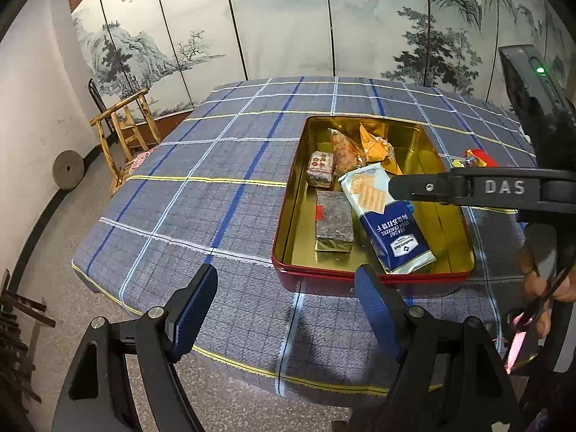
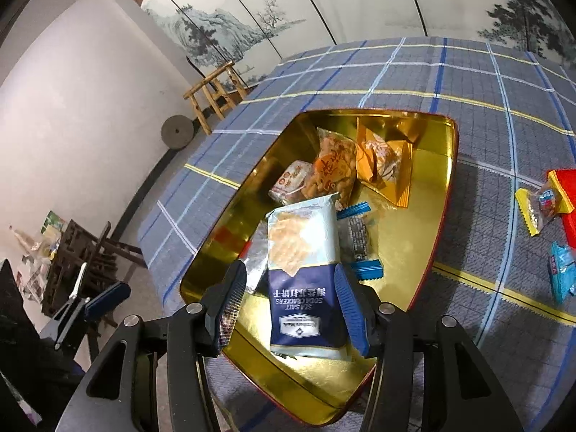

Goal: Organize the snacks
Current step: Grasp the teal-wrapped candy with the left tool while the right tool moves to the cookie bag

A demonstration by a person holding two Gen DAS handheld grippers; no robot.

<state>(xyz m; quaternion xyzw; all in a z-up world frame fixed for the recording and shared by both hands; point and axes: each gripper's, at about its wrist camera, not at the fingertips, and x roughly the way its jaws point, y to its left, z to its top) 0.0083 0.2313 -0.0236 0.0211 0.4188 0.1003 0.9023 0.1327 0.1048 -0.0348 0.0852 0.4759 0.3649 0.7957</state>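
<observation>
A red tin with a gold inside (image 1: 288,230) (image 2: 428,255) sits on the checked tablecloth and holds several snack packs. A blue-and-white sea salt cracker pack (image 1: 387,216) (image 2: 306,270) lies in it, over a small blue-ended pack (image 2: 360,237). A dark foil block (image 1: 334,221), a pink wrapped bar (image 1: 320,168) (image 2: 291,181), a clear nut bag (image 1: 346,153) (image 2: 333,165) and an orange bag (image 1: 378,147) (image 2: 385,160) lie beyond. My right gripper (image 2: 289,306) is open, its pads on either side of the cracker pack, just apart from it. My left gripper (image 1: 288,313) is open and empty, hovering near the tin's front rim.
Loose snacks lie on the cloth right of the tin: a yellow pack (image 2: 527,214), a red-and-yellow pack (image 2: 561,189) (image 1: 480,156) and a light blue pack (image 2: 563,271). A wooden chair (image 1: 124,133) and a stone wheel (image 1: 68,170) stand left of the table.
</observation>
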